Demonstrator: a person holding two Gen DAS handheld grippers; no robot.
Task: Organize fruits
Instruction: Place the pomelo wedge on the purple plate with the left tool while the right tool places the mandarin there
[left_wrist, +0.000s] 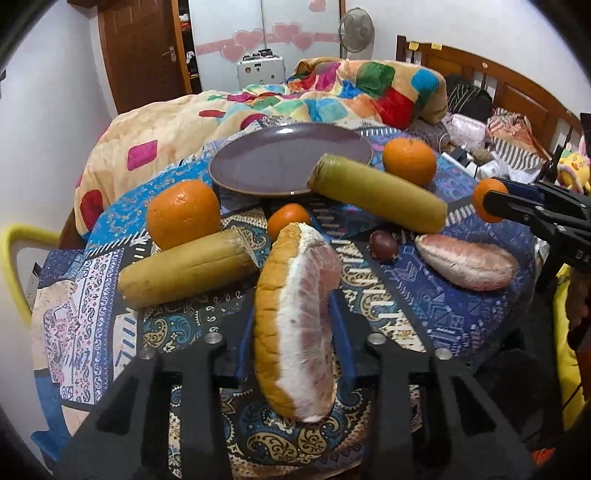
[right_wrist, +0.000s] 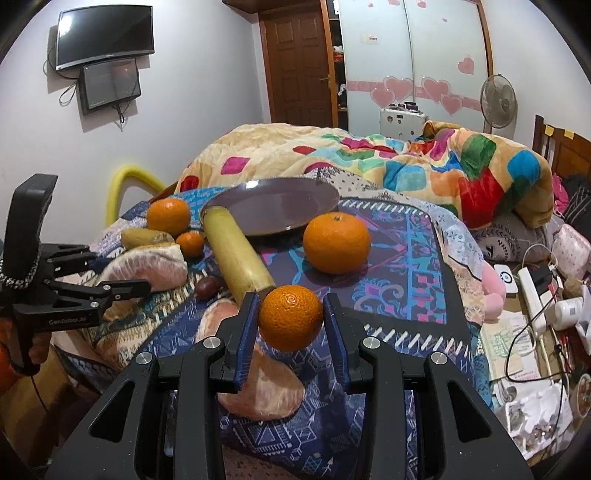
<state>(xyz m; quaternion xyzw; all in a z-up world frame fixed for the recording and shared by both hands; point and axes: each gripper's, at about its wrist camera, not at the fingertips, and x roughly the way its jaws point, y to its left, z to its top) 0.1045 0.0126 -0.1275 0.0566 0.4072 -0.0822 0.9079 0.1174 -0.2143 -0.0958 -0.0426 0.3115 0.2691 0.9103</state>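
My left gripper (left_wrist: 295, 325) is shut on a pomelo wedge (left_wrist: 295, 325) with orange rind, held above the patterned cloth. My right gripper (right_wrist: 290, 319) is shut on a small mandarin (right_wrist: 290, 317), lifted off the table; it also shows in the left wrist view (left_wrist: 485, 199). A brown plate (left_wrist: 288, 158) sits at the back, empty. On the cloth lie two large oranges (left_wrist: 183, 214) (left_wrist: 409, 159), a small mandarin (left_wrist: 288, 218), two yellow-green sugarcane pieces (left_wrist: 380, 194) (left_wrist: 188, 269), a peeled pomelo segment (left_wrist: 467, 261) and a dark date (left_wrist: 384, 245).
A colourful blanket (left_wrist: 332, 92) is heaped on the bed behind the plate. A yellow chair frame (left_wrist: 11, 258) stands at the left. Cables, a power strip (right_wrist: 532, 295) and clutter lie at the right of the table edge.
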